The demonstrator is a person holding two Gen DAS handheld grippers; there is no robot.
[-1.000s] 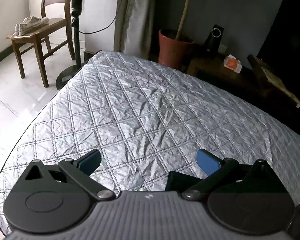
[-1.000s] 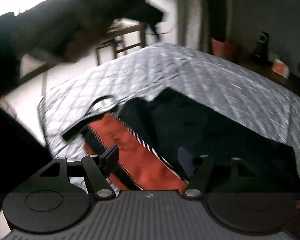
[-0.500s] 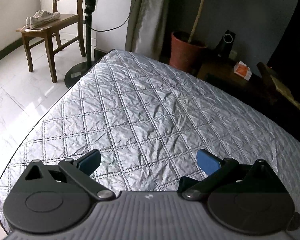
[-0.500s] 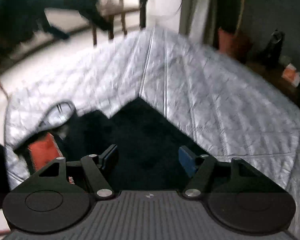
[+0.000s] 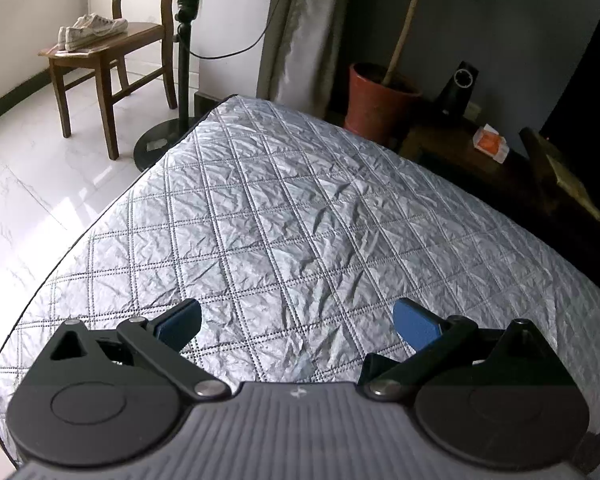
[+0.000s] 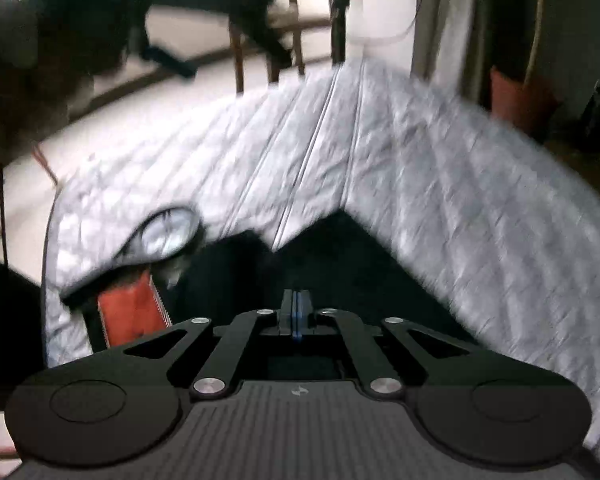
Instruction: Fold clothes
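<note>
Cloth first: the dark garment [image 6: 340,264] lies on the quilt [image 6: 480,208] straight ahead of my right claw [image 6: 296,314] and under it, its far edge coming to a corner just beyond the tips. An orange lining [image 6: 130,312] with a striped edge shows to the claw's left, and a loop of strap [image 6: 168,232] sits beyond that. My right claw's fingers are pressed together over the dark fabric; I judge they pinch a layer of the garment, though the blur keeps me from seeing cloth between them. My left claw [image 5: 296,320] is spread wide over bare quilt, holding nothing, with only a dark sliver of garment [image 5: 374,366] by its right finger.

If that pinch is real, I'd keep the pull low and even so the layer slides flat, and bring the left claw toward the garment to pin or take a matching edge, so the fold line stays straight.

Writing: none readable. A small emblem on each claw body is too small to make out.
</note>
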